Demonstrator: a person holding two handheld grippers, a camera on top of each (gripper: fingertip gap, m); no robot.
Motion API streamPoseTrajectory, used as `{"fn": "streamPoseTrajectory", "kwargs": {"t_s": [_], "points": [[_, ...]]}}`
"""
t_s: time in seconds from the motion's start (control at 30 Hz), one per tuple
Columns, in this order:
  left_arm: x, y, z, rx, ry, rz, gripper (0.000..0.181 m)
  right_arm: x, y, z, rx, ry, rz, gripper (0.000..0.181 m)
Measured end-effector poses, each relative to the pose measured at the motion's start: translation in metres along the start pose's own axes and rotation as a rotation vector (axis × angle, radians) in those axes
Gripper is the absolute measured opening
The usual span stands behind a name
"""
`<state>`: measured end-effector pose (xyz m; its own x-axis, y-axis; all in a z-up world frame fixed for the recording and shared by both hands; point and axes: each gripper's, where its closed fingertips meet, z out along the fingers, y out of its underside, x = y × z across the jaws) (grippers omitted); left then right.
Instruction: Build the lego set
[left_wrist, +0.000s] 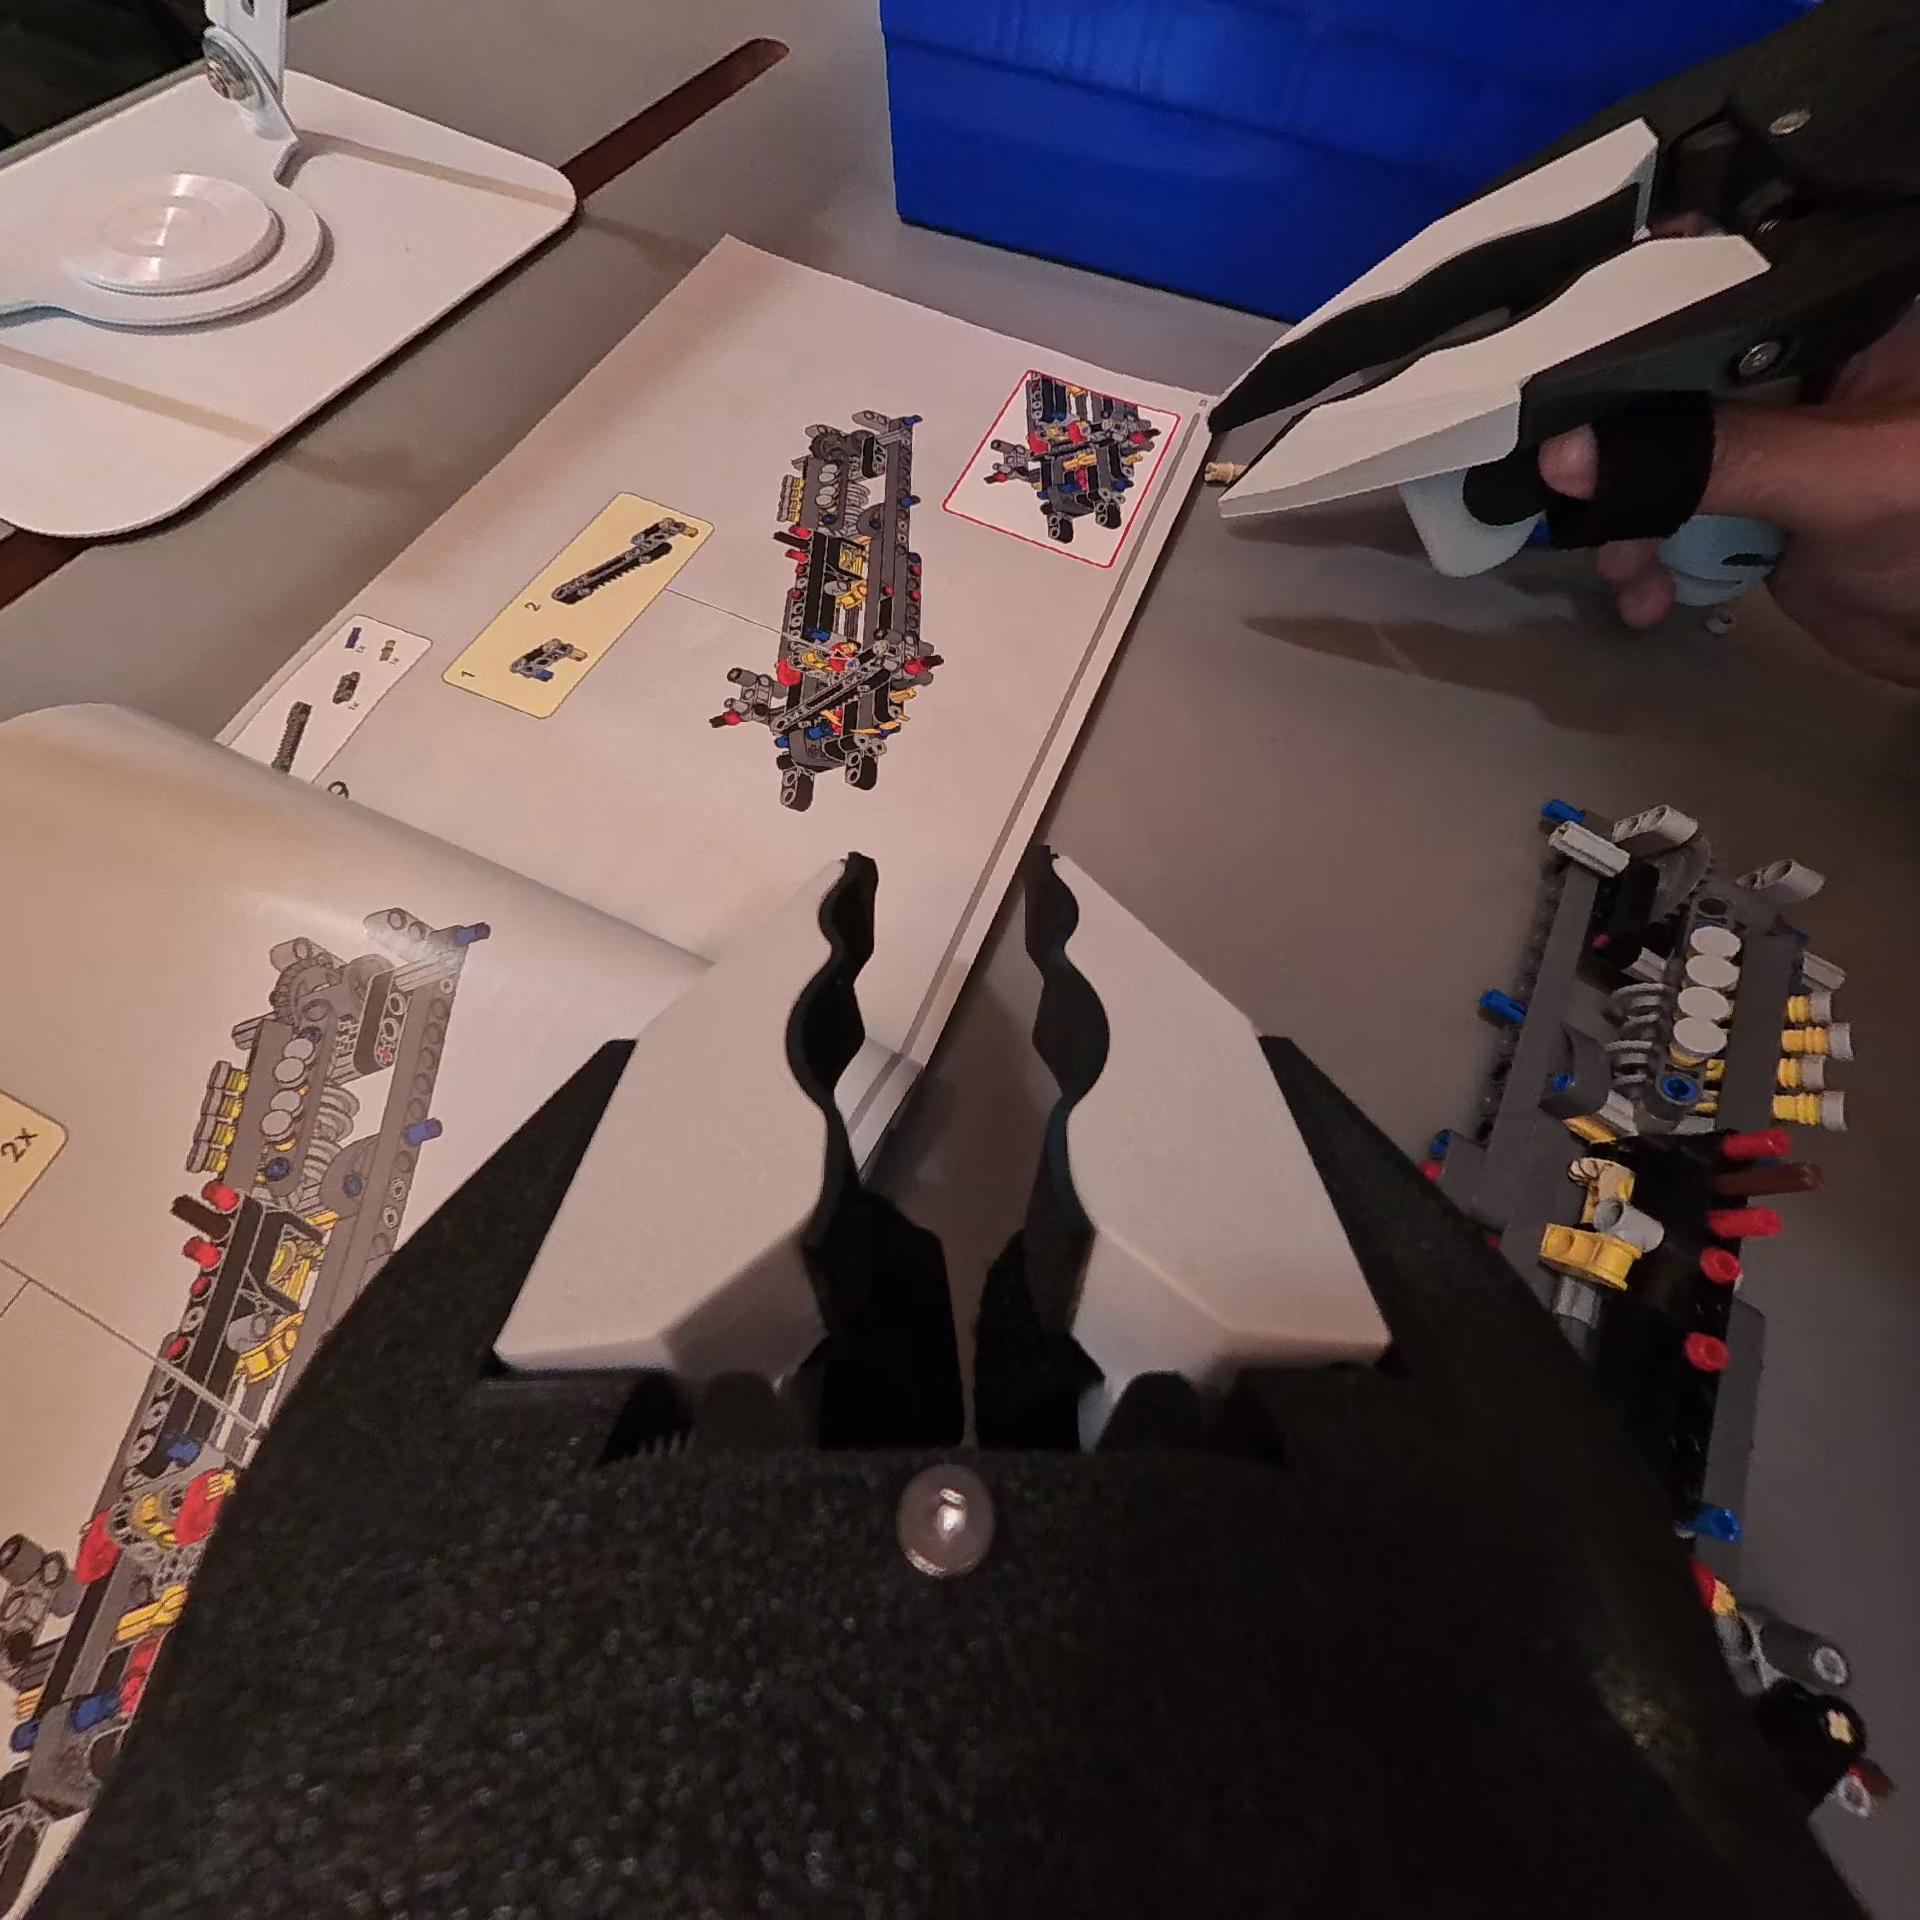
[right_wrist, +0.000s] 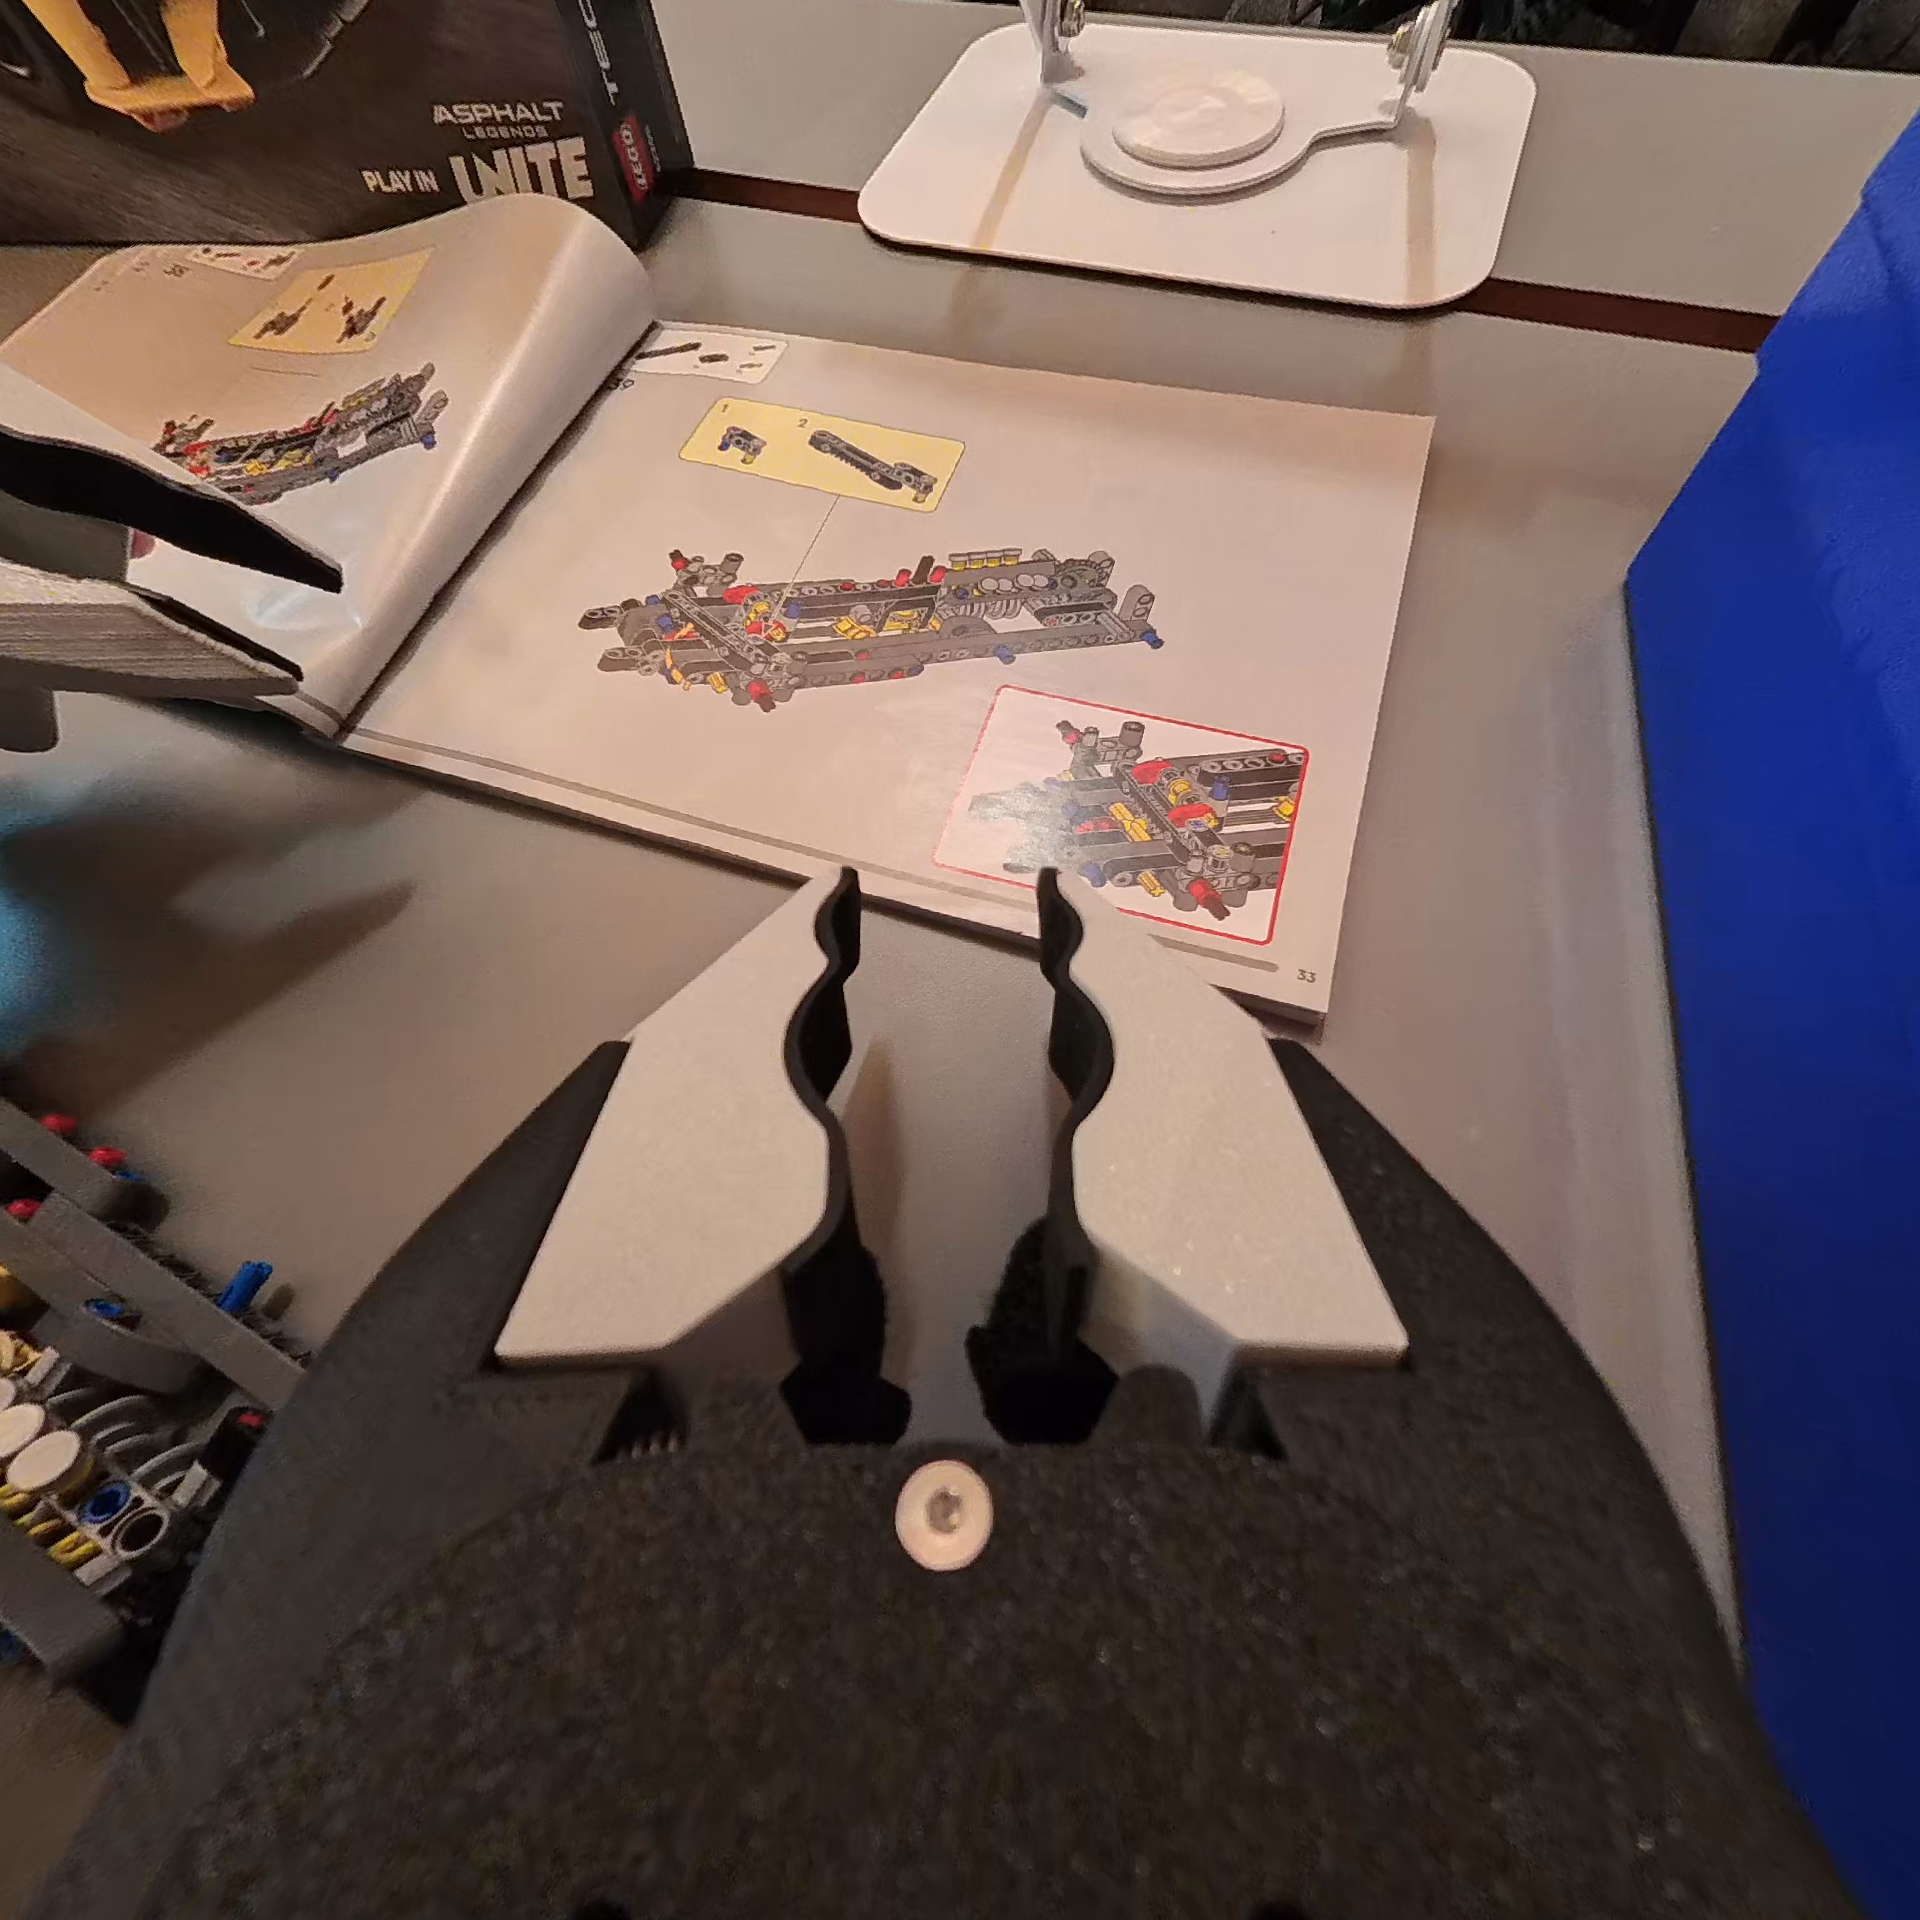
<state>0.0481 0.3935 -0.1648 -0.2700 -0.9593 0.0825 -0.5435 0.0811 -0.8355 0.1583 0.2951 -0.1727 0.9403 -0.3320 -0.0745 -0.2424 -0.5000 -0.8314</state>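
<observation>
Nearest us, the left tool (left_wrist: 951, 883) hangs spread and empty over the open manual (left_wrist: 727, 582). The chassis (left_wrist: 1662, 1122) lies on the bench (left_wrist: 1299, 727) to its right, long axis running away from us. The right tool (right_wrist: 948, 899), also spread and empty, sits farther off; we judge the left nearer.

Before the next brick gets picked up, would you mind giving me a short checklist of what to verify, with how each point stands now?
1. Left gripper empty and open: ok, nothing between its fingers.
2. Right gripper empty and open: ok, the gap is clear.
3. Instruction booklet open flat with the step drawing readable: ok, though its left page curls up.
4. Partly built chassis within reach on the table: ok, it lies to the right of the left gripper.
5. Next part located: cannot tell; only a small tan pin shows near the right gripper's tips.
6. Blue bin contents visible: cannot tell, its inside is out of view.
</observation>
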Motion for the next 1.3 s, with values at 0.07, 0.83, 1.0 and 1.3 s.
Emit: {"fn": "streamPoseTrajectory", "kwargs": {"t_s": [0.07, 0.83, 1.0, 1.3], "points": [[0.001, -0.001, -0.002, 0.001, -0.001, 0.004, 0.027, -0.001, -0.001, 0.000, 0.002, -0.002, -0.003, 0.033], [0.076, 0.104, -0.124, -0.297, 0.231, 0.309, 0.043, -0.241, 0.040, -0.075, -0.022, -0.381, -0.265, 0.014], [0.078, 0.106, -0.115, -0.245, 0.250, 0.347, 0.050, -0.269, 0.069, -0.065, -0.131, -0.360, -0.407, 0.019], [0.087, 0.113, -0.098, -0.228, 0.289, 0.349, 0.037, -0.274, 0.070, -0.051, -0.175, -0.336, -0.475, 0.017]]}}
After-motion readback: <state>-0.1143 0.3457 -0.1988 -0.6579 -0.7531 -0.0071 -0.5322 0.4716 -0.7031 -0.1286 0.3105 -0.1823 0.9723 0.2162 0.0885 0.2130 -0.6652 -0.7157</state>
